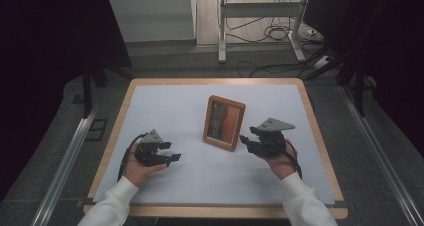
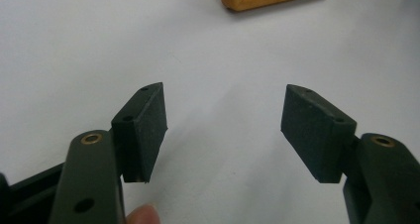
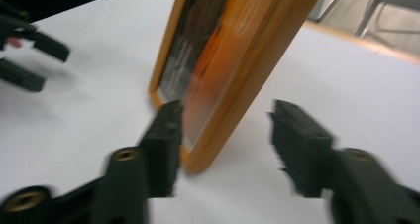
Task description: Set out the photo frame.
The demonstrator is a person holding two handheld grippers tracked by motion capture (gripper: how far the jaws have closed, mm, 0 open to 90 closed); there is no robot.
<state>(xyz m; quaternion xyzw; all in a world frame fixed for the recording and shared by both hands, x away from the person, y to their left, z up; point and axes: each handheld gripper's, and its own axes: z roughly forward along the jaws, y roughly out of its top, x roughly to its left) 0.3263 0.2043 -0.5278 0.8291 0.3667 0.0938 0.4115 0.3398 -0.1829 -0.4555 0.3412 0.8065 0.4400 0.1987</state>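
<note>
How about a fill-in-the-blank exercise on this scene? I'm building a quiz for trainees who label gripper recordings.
1. The orange wooden picture frame stands on the ____ table mat.
2. The frame's lower corner lies between the fingers of the ____ gripper.
3. The left gripper has its fingers ____, nothing between them.
4. Each forearm wears a ____ sleeve.

Missing words: white; right; open; white
</note>
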